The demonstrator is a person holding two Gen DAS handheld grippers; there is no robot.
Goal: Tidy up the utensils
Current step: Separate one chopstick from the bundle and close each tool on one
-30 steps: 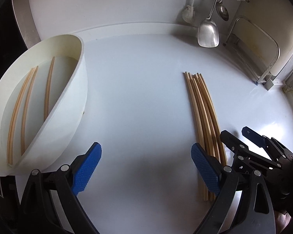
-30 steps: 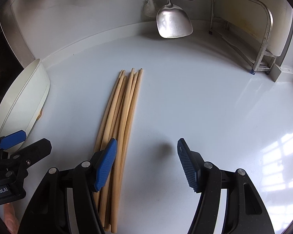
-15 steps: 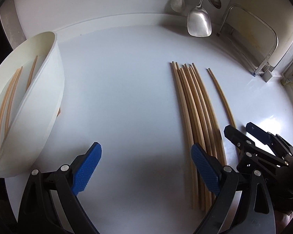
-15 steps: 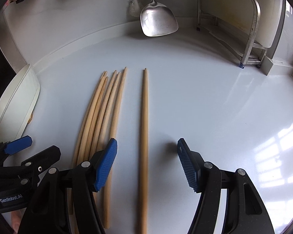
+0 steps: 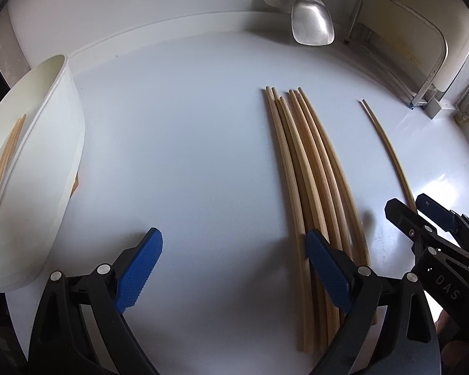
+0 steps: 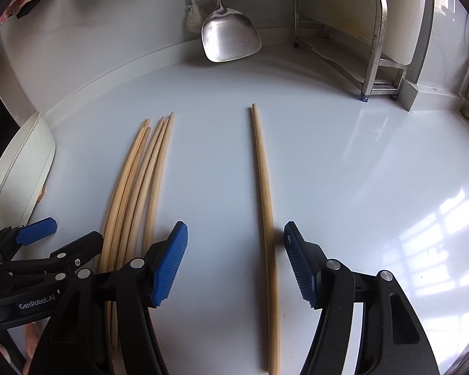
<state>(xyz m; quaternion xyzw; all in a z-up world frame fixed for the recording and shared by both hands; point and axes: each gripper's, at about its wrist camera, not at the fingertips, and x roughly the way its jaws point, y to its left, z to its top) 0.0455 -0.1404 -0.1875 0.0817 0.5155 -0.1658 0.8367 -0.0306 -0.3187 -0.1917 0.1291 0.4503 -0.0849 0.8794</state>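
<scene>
left of the chopstick bundle (image 6: 134,193), the left gripper (image 5: 231,268) hangs spread and empty. right of the bundle, the right gripper (image 6: 234,262) straddles the lone chopstick (image 6: 264,200), spread; an off-centre squeeze could roll it away.

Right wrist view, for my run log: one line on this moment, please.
right tongs: open, straddling lone chopstick | left tongs: open, empty | chopstick bundle: on counter | tray: holds chopsticks
</scene>
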